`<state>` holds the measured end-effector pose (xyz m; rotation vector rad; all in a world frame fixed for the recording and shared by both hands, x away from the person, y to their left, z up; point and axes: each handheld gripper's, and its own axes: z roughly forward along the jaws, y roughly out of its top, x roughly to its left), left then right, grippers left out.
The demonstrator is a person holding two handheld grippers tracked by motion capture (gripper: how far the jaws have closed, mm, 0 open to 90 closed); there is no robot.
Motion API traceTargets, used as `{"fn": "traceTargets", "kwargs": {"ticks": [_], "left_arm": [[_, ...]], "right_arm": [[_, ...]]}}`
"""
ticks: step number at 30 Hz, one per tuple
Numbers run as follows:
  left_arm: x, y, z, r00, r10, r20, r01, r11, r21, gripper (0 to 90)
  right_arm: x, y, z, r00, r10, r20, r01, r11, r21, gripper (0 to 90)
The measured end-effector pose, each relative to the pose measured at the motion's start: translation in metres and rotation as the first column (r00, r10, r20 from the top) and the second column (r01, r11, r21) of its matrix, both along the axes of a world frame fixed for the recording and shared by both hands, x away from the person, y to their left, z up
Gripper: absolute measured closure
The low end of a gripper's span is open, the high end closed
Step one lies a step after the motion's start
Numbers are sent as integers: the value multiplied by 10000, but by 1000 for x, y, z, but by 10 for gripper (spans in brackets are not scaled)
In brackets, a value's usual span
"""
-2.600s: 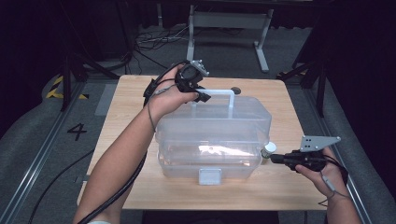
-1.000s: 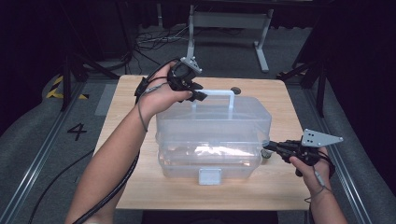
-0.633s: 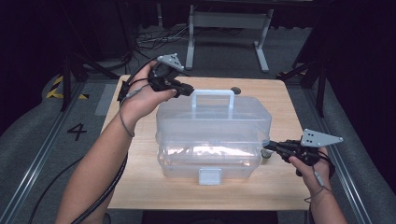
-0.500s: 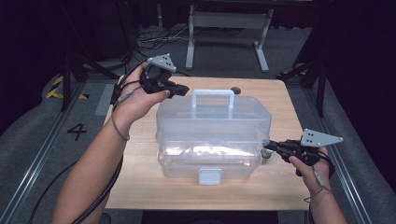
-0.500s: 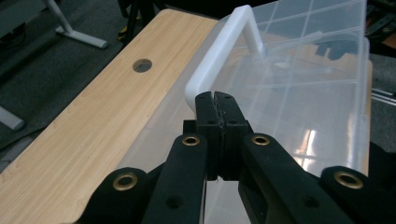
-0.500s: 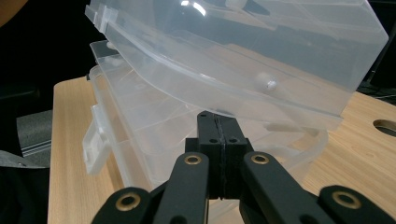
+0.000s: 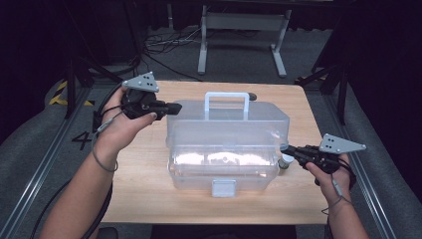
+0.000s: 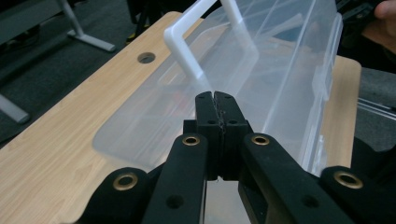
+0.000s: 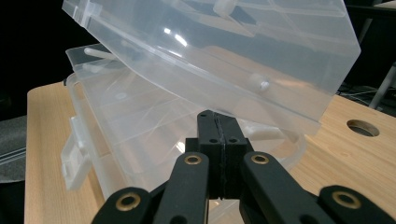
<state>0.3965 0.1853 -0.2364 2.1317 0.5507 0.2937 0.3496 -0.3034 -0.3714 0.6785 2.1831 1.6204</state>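
Two pairs of tongs, both pressed together and pinching nothing, flank a clear plastic storage box [image 7: 226, 144] that sits mid-desk [image 7: 144, 199] with its lid [image 7: 229, 122] tipped up and its white carry handle [image 7: 227, 102] standing above it. The left tongs [image 7: 174, 107] hover just beside the lid's left end; the right tongs [image 7: 284, 148] poke in at the box's right side, under the raised lid edge, near a small white-capped bottle [image 7: 285, 162].

The risk, as it looks from here: the lid seems propped by that right-hand tip alone, so a slip could let it drop shut, or jolt the light box and knock the bottle over.

Against the picture of a second ago, the left hand has swung from the handle out to the box's left end, and its jaws, then apart at the handle, have just been closing, with nothing between them. The right tongs have not budged.
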Motion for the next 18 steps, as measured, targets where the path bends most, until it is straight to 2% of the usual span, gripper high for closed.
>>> {"fn": "traceTargets", "kwargs": {"ticks": [8, 11, 15, 18], "left_arm": [[-16, 24, -3, 9996, 263, 138, -253, 9977, -636, 900], [-23, 32, -6, 9991, 374, 194, -360, 9971, -668, 900], [-30, 42, -16, 9977, 652, 165, -644, 9969, -449, 899], [-33, 50, -24, 9966, 822, 95, -815, 9952, -544, 899]], "right_arm": [[1, 2, 3, 9998, -202, 27, 202, 9998, 10, 900], [2, 3, 5, 9995, -300, 81, 301, 9995, -36, 900], [2, 4, 7, 9991, -401, 107, 401, 9992, -32, 900], [3, 5, 8, 9987, -495, 100, 495, 9988, -9, 900]]}}
